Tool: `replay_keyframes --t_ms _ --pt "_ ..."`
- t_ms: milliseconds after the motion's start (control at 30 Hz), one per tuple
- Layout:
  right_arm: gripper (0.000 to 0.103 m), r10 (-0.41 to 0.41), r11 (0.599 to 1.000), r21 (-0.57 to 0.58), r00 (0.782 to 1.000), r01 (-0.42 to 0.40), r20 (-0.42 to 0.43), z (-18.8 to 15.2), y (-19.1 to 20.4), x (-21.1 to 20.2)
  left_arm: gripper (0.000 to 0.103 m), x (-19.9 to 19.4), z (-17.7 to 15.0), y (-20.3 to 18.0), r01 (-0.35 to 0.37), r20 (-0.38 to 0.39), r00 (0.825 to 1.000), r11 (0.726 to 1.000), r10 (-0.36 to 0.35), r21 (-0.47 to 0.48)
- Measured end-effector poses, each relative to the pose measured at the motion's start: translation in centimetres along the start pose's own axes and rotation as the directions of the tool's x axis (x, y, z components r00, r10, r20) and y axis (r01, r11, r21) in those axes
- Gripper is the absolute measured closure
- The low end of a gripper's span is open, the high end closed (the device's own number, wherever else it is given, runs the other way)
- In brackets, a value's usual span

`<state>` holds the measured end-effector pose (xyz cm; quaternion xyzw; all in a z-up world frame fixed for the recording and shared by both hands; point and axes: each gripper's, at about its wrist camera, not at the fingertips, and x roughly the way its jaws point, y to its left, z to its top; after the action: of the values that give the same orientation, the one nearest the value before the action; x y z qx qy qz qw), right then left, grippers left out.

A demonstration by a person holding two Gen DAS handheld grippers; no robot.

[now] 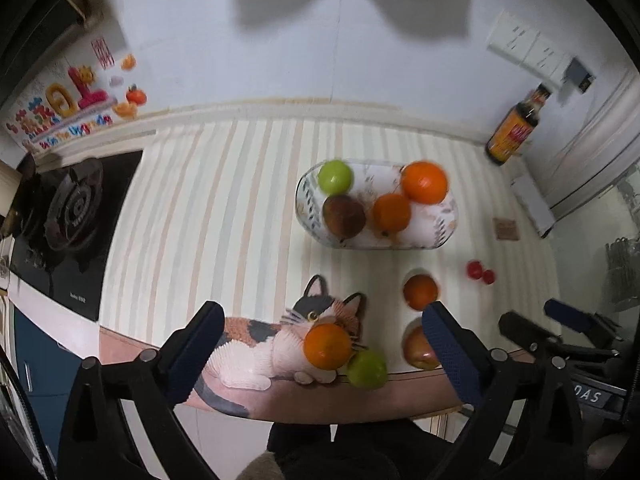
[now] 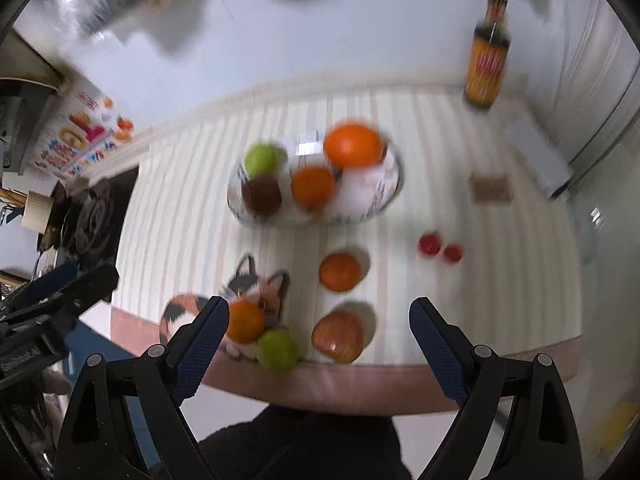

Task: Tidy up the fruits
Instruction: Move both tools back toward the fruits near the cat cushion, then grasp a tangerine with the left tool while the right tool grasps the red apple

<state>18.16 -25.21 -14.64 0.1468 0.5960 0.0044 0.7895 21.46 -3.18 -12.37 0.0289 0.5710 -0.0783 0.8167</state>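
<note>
The left gripper (image 1: 320, 344) hangs above the near edge of the counter with its black, blue-padded jaws spread wide and nothing between them; they frame a round orange (image 1: 327, 346) and a green apple (image 1: 367, 369) that lie touching on a cat-shaped mat (image 1: 260, 344), probably the next pick. No earlier picture shows whether the jaws have moved. To its right the right gripper (image 2: 316, 340) is likewise splayed and empty, pointing steeply down over a red-yellow apple (image 2: 338, 336) at the counter's near edge. Each claw's spread looks chosen to clear a whole fruit before closing.

Just beyond that apple sits a second loose orange (image 2: 339, 271), and further right, well apart, two small red tomatoes (image 2: 439, 248) lie side by side.

Farther back, the clear oval glass dish (image 1: 316, 232) is the gathering place: it already holds a green apple (image 1: 335, 177) at its far left, a dark brownish-red fruit (image 1: 344, 216) at its near left, and two oranges (image 1: 408, 196) toward the middle and right. Its near right part is bare, so there is room for more. By my reckoning the sorting is about half done, with four larger fruits and the tomatoes outside the dish.

A dark sauce bottle with an orange label (image 1: 516, 128) stands against the far right wall, and a black gas hob (image 1: 68, 220) lies at the left; neither is in the way.
</note>
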Motion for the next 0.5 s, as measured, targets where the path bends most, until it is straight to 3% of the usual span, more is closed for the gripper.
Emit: replay_keyframes --t_ms 100,167,300,500 --pt "0.009 0.023 0.999 0.039 0.993 -0.018 -0.115 -0.4 -1.4 4.9 0.002 3.9 -0.3 0.8 0.009 -0.086 0.996 1.0 -0.01 -0.015" --pt "0.009 0.058 0.996 0.085 0.979 -0.042 -0.195 -1.0 -2.5 8.6 0.002 7.1 -0.8 1.5 0.039 -0.17 0.984 0.998 -0.048 -0.054" --pt "0.009 0.109 0.984 0.167 0.949 -0.061 -0.296 -2.2 -4.4 13.6 0.002 13.8 -2.4 2.9 0.06 -0.351 0.928 0.981 -0.123 -0.184" --pt "0.009 0.126 0.975 0.216 0.926 -0.05 -0.357 -3.7 -5.7 17.9 0.002 19.0 -4.5 2.3 0.071 -0.468 0.867 0.971 -0.173 -0.229"
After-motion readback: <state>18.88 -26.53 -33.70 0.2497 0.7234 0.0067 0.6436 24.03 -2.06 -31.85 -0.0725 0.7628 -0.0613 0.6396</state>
